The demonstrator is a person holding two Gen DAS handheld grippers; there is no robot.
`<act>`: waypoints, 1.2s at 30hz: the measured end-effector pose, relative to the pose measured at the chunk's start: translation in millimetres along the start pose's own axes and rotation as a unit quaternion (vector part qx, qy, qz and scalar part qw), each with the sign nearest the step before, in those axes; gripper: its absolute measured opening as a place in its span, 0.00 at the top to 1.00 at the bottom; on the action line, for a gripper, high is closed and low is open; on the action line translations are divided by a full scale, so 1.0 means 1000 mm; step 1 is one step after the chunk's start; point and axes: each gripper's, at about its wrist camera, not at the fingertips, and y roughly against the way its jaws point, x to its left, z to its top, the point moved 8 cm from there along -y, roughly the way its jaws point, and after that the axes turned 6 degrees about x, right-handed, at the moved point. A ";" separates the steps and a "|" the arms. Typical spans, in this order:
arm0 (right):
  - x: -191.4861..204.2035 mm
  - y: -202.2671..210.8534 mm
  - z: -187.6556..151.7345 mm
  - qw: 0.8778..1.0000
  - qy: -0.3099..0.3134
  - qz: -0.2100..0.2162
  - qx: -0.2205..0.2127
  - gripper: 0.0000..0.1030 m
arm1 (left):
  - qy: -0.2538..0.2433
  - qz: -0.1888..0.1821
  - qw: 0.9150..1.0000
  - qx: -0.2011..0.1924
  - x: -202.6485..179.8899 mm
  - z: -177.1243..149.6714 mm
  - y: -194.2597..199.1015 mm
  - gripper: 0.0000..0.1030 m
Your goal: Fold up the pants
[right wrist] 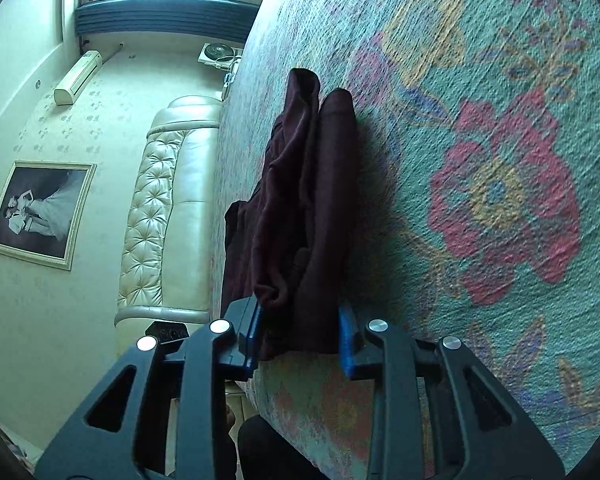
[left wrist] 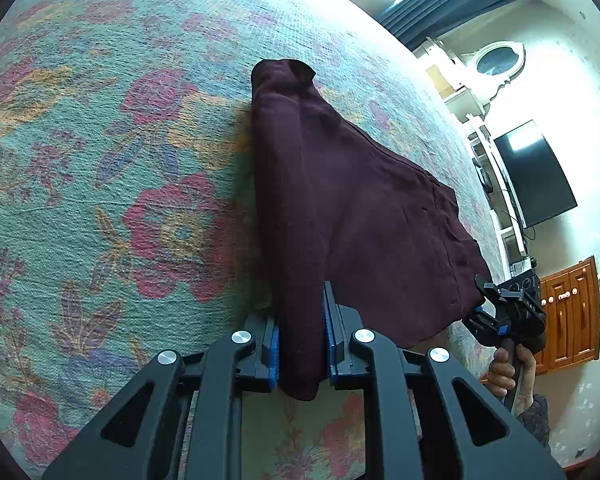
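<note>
The dark maroon pants (left wrist: 340, 208) are lifted off a floral bedspread (left wrist: 100, 160). My left gripper (left wrist: 300, 344) is shut on a bunched edge of the pants between its blue pads (left wrist: 275, 356). The cloth stretches from it to my right gripper (left wrist: 496, 308), seen at the right of the left wrist view, held by a hand. In the right wrist view my right gripper (right wrist: 300, 340) is shut on a thick fold of the pants (right wrist: 308, 208), which run away along the bedspread (right wrist: 500, 200).
A cream padded headboard (right wrist: 168, 220), a framed photo (right wrist: 40, 212) and an air conditioner (right wrist: 78, 76) are on the wall side. A black TV (left wrist: 536, 176), white shelves and a wooden cabinet (left wrist: 568, 312) stand beyond the bed edge.
</note>
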 end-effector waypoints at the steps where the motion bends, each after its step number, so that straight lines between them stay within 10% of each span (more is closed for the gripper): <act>1: 0.000 0.000 -0.001 1.000 0.001 0.000 0.001 0.72 | 0.001 -0.001 1.000 0.001 0.001 0.000 0.001 0.83; 36: -0.019 0.013 -0.063 1.000 -0.014 0.009 0.017 0.71 | 0.007 -0.004 1.000 0.017 0.007 -0.028 0.014 0.82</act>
